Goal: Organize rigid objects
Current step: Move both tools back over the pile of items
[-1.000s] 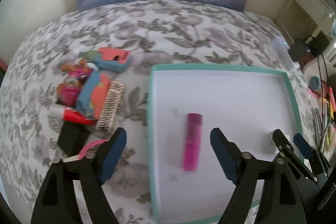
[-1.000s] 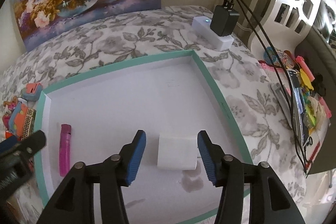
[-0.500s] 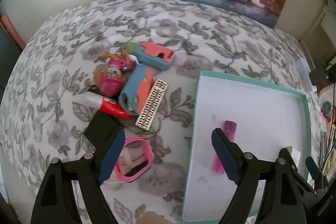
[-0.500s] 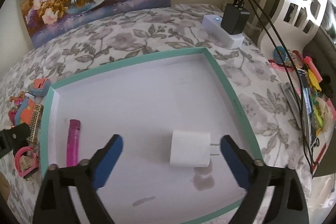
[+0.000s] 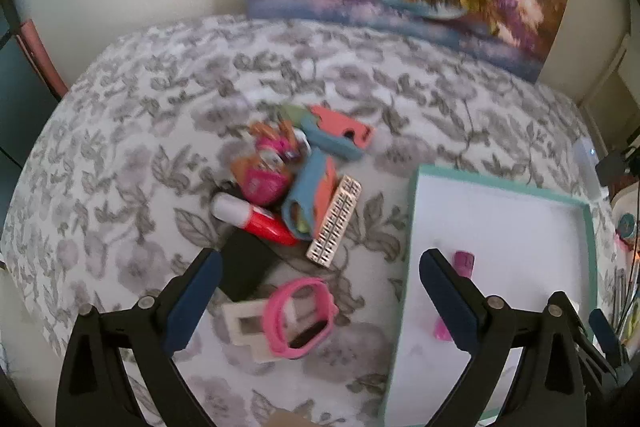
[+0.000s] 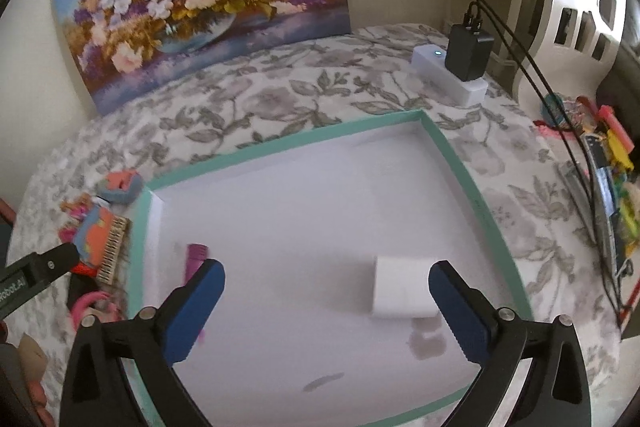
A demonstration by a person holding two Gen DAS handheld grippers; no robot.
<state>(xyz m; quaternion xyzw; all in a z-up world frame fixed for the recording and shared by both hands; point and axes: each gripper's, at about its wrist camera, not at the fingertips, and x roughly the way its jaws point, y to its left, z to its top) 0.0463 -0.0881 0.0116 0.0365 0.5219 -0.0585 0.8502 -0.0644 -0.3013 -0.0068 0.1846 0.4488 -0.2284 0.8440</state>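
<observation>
A white tray with a teal rim (image 6: 280, 143) lies on the flowered bedspread. In it are a white charger block (image 6: 402, 287) and a pink cylinder (image 6: 196, 257). My right gripper (image 6: 326, 303) hangs open over the tray, and the charger lies free just inside its right finger. My left gripper (image 5: 320, 299) hovers left of the tray (image 5: 412, 227), its jaws opening with nothing pressed between them. Below it lies a pink watch (image 5: 300, 315) beside a small white frame (image 5: 248, 323) and a black box (image 5: 248, 267).
Further back in the pile are a red and white tube (image 5: 256, 219), a beaded strip (image 5: 334, 223), a blue and orange case (image 5: 312, 195), a pink toy (image 5: 266, 171) and a blue and coral piece (image 5: 340, 133). A white power strip with a black adapter (image 6: 466, 55) sits at the back right.
My right gripper opened and let go of the white charger, which now lies in the tray. My left gripper moved left from over the tray to over the pile, and its jaws widened.
</observation>
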